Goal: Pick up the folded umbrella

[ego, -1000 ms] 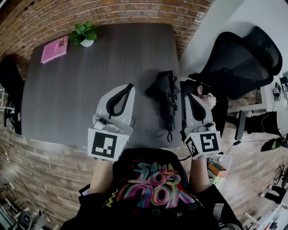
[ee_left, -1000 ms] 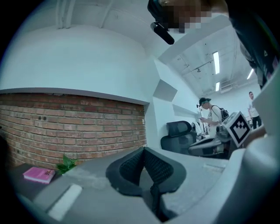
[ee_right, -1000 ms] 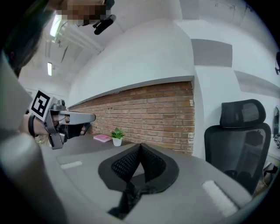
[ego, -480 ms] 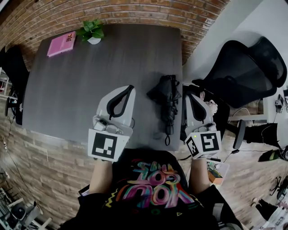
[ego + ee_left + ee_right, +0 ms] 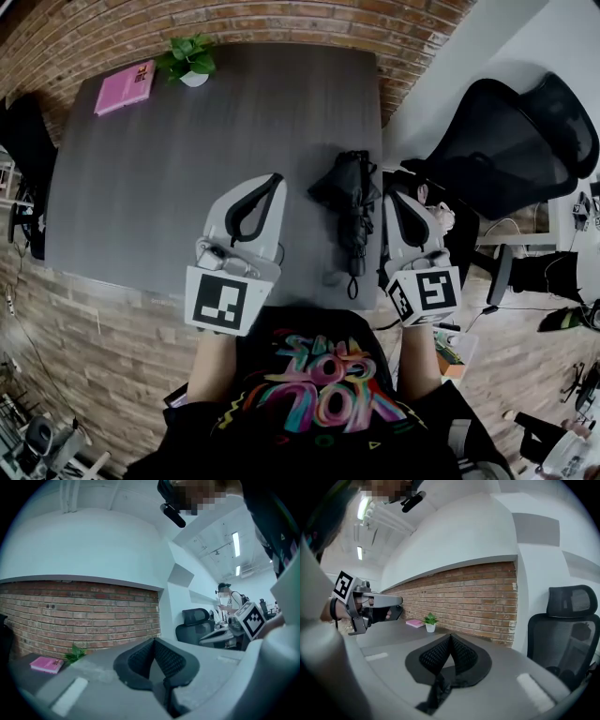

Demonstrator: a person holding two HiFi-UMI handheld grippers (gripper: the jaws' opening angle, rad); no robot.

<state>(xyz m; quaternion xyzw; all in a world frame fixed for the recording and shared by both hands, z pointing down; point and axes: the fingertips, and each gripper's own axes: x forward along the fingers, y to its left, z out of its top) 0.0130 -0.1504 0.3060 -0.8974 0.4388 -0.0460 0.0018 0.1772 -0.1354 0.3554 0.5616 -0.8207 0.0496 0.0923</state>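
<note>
The folded black umbrella (image 5: 352,208) lies on the dark grey table (image 5: 159,187) close to its right edge, with its strap end toward me. My right gripper (image 5: 390,195) hovers just right of it over the table's edge, jaws shut and empty; in the right gripper view the pads (image 5: 450,637) meet at the tip. My left gripper (image 5: 274,179) hangs above the table left of the umbrella, also shut with nothing in it (image 5: 153,641). The umbrella does not show in either gripper view.
A pink book (image 5: 125,86) and a small potted plant (image 5: 190,64) sit at the table's far left corner by the brick wall. A black office chair (image 5: 511,141) stands right of the table. A person (image 5: 228,603) stands far off.
Only the head view has shifted slightly. Both grippers keep their places beside the umbrella, which lies where it was.
</note>
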